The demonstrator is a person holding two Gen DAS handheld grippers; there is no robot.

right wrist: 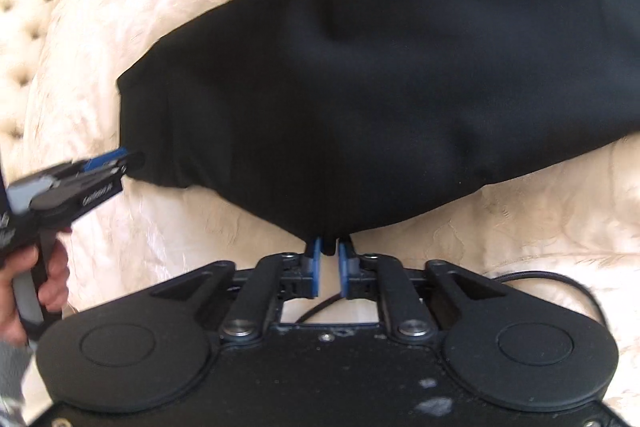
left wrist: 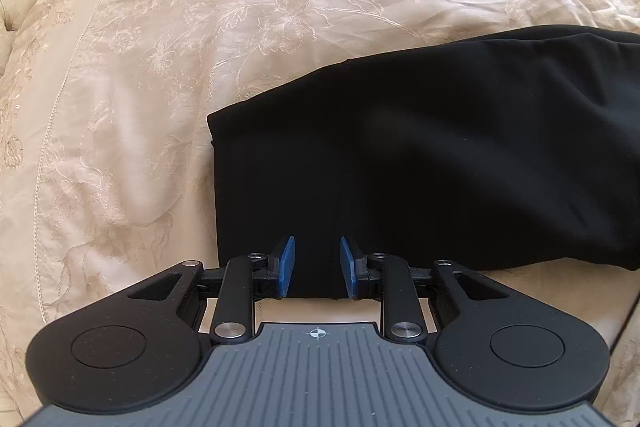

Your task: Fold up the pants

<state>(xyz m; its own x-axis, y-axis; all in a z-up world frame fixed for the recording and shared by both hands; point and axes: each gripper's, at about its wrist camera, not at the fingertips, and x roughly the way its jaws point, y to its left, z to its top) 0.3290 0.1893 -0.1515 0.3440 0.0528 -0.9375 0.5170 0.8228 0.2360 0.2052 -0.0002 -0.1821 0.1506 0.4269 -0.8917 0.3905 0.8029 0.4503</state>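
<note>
Black pants, already doubled lengthwise, lying flat across a cream embroidered bedspread, near edge towards both cameras. Right hand-held gripper pressed nearly together, pinching a small tuck of that near edge. Left hand-held gripper at the end of the pants, pads apart with dark cloth filling the gap; impossible to tell whether biting or merely straddling.

Likely trouble from here:
- Lifting with only a shallow tuck on the right: probably slips out, or carries the top layer alone and splits the stack.
- Raising one side with the left not truly closed: skewed fold, dragged corner.
- Pulling low over soft bedding: bedspread likely bunched up underneath.
- Sweeping back near the cable: possible snag.
</note>
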